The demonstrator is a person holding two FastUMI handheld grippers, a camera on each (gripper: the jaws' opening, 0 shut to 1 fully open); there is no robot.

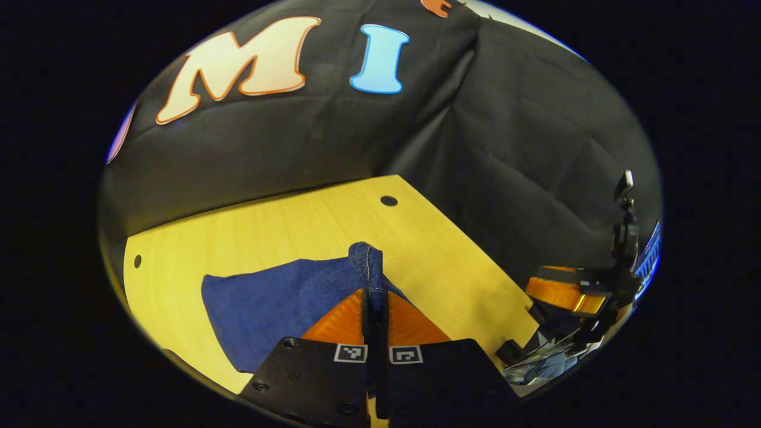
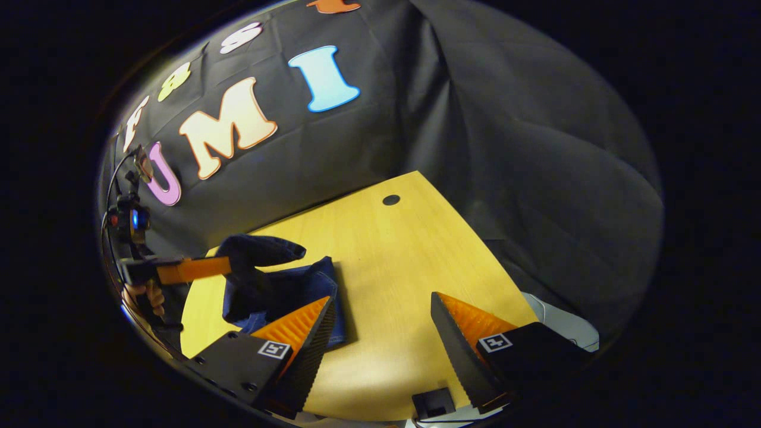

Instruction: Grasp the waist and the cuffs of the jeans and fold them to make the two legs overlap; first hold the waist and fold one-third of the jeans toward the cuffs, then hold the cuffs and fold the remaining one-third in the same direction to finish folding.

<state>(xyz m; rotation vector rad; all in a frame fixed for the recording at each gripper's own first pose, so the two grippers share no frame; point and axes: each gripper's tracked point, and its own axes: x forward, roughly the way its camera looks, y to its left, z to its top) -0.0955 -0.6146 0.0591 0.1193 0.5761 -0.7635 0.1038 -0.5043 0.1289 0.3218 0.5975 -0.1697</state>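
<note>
Table (image 1: 285,226): pale wood top, holes near its far edge, bearing the one garment.

Jeans (image 1: 279,297): dark denim, lying toward the left side of the table, already gathered into a compact bundle. One seamed edge is raised off the wood.

Left gripper (image 1: 376,297): fingers pressed together on that raised edge, pinching the fabric between them. The right gripper view shows it from the side (image 2: 223,267), lifting a flap above the rest of the bundle.

Right gripper (image 2: 380,321): fingers spread wide, holding nothing, hovering over bare wood just right of the denim.

Step in hand, as judged: one of the thirds-folds (whether waist or cuffs is pinched cannot be told). The next move calls for carrying the lifted edge across the bundle and laying it flat, the free gripper steadying.
</note>
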